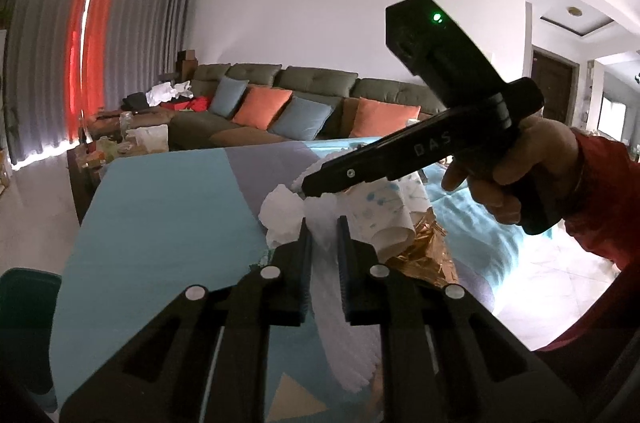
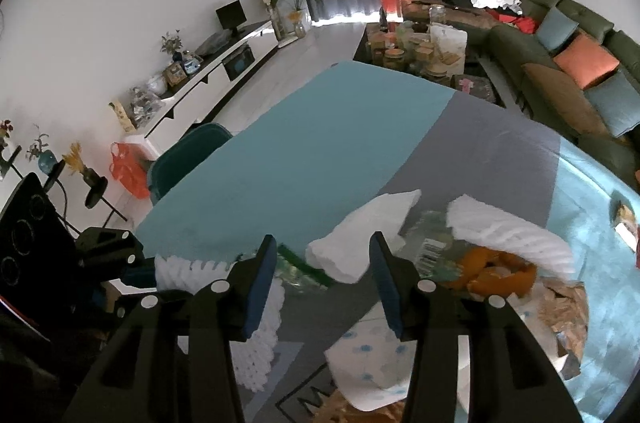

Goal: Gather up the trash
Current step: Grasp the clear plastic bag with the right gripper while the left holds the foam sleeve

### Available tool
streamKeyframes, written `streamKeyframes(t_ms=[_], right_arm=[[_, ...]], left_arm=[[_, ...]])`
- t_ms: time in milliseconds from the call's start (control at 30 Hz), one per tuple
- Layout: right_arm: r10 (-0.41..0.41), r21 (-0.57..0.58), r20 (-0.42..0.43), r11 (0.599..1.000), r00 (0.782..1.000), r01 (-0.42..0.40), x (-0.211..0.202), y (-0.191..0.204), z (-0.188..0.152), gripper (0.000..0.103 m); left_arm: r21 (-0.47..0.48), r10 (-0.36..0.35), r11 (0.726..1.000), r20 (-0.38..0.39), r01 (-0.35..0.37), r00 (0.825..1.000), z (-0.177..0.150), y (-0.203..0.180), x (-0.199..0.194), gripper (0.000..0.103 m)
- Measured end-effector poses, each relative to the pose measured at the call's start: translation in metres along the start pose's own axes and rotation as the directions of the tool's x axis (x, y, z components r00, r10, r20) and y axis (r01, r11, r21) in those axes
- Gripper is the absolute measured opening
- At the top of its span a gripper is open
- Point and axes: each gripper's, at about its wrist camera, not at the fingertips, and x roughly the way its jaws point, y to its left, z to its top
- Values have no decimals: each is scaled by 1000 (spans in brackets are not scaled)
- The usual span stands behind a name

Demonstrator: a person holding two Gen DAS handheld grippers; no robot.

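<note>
Left wrist view: left gripper (image 1: 324,223) is clamped on the white foam netting (image 1: 336,303) over the blue tablecloth (image 1: 160,207); right gripper (image 1: 310,188) hovers above the trash pile.
Right wrist view: right gripper (image 2: 322,243) stands partly open, holding nothing, over the crumpled tissue (image 2: 360,239).

Matt cloth cover (image 2: 304,151) on the bench, ribbed white foam netting (image 1: 340,323), crumpled tissue paper (image 2: 360,239), glossy copper foil (image 1: 424,255), matt black plastic left hand-held gripper (image 1: 325,231)

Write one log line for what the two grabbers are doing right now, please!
left gripper: jaws shut on white ribbed foam net | right gripper: jaws open over crumpled white tissue | surface: teal and grey tablecloth
</note>
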Motion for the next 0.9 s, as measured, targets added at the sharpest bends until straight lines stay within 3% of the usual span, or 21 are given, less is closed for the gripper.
streamKeyframes(t_ms=[133, 267, 433, 667, 733, 900], right_arm=[[27, -16, -25, 999, 999, -28, 6, 11, -2, 47], [44, -54, -56, 997, 997, -47, 14, 26, -4, 47], [2, -144, -96, 989, 995, -16, 28, 48, -9, 48], [-75, -259, -142, 965, 987, 36, 50, 62, -14, 59], [-90, -284, -161, 958, 983, 41, 56, 64, -18, 58], [-120, -312, -182, 948, 976, 58, 63, 72, -24, 44]], left_arm=[[-25, 15, 1000, 17, -15, 1000, -3, 10, -20, 12], [-61, 92, 994, 18, -91, 996, -9, 27, -45, 12], [-130, 182, 976, 29, -177, 983, -12, 53, -72, 12], [-165, 269, 953, 66, -256, 961, -6, 77, -93, 12], [-166, 287, 948, 72, -272, 955, -5, 81, -99, 12], [-183, 333, 931, 73, -316, 940, -5, 94, -112, 12]])
